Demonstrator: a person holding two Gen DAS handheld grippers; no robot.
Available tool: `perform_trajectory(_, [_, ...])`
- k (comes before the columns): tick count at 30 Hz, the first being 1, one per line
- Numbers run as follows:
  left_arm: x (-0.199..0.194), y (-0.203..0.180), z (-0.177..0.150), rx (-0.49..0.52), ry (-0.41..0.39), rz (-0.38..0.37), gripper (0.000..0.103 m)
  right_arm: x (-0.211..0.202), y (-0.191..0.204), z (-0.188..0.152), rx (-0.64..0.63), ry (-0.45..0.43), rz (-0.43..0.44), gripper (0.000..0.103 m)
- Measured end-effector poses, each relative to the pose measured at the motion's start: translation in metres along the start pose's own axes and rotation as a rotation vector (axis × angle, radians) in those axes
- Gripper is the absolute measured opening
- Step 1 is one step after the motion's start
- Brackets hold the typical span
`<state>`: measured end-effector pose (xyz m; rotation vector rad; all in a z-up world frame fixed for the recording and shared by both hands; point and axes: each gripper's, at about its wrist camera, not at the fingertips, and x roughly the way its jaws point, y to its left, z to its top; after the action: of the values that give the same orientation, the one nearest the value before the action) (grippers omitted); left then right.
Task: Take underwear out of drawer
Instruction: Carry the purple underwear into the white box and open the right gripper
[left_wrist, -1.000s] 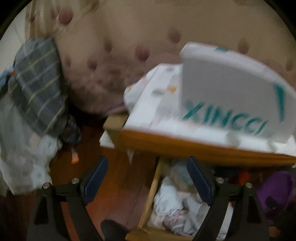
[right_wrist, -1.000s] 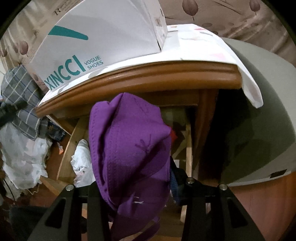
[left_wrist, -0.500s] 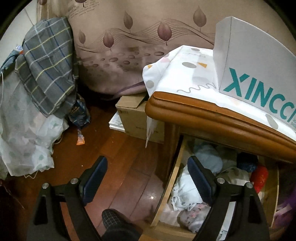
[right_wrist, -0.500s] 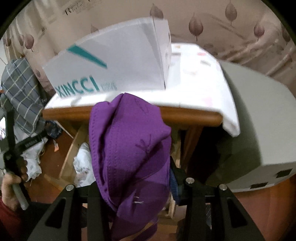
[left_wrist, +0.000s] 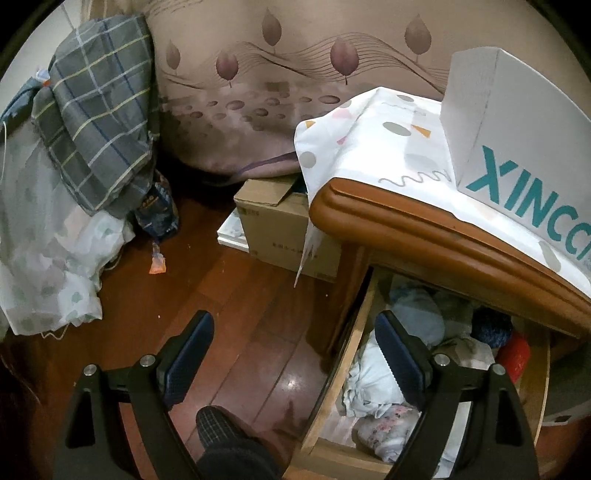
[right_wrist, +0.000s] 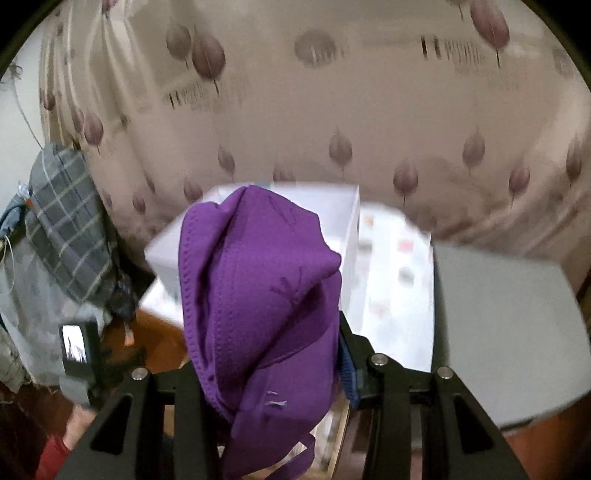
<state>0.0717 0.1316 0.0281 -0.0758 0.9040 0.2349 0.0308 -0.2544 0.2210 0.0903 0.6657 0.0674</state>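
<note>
Left tongs (left_wrist: 291, 354) held wide and empty over the open wooden drawer (left_wrist: 351, 354) of pale folded clothes, purple stitched-fabric underwear (right_wrist: 258, 317) clamped in right tongs (right_wrist: 266, 365), judged clear of the drawer; only set-down judged left.

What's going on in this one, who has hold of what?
A person with a gripper in each hand is taking underwear out of a bedside drawer. The right gripper is clamped on a purple undergarment, held up in front of the white shoe box and the curtain. The left gripper is open and empty, hanging over the wooden floor beside the open drawer, which holds more pale folded clothes.
</note>
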Motion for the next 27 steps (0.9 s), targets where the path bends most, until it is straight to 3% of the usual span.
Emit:
perform_trajectory(6, [0.005, 0.009, 0.003, -0.032, 0.018, 0.022, 0.087, -0.008, 0.01, 0.068, -0.017, -0.104, -0.025, 0.042])
perform_trajectory(12, [0.007, 0.018, 0.004, -0.065, 0.028, 0.03, 0.087, 0.032, 0.023, 0.111, -0.038, -0.102, -0.065, 0.042])
perform_trajectory(17, [0.01, 0.027, 0.006, -0.088, 0.038, 0.039, 0.087, 0.091, 0.031, 0.12, -0.062, 0.011, -0.106, 0.042])
perform_trajectory(22, [0.014, 0.036, 0.008, -0.123, 0.049, 0.043, 0.087, 0.155, 0.033, 0.104, -0.082, 0.169, -0.149, 0.042])
perform_trajectory(27, [0.015, 0.037, 0.009, -0.126, 0.049, 0.042, 0.087, 0.197, 0.025, 0.085, -0.086, 0.272, -0.205, 0.043])
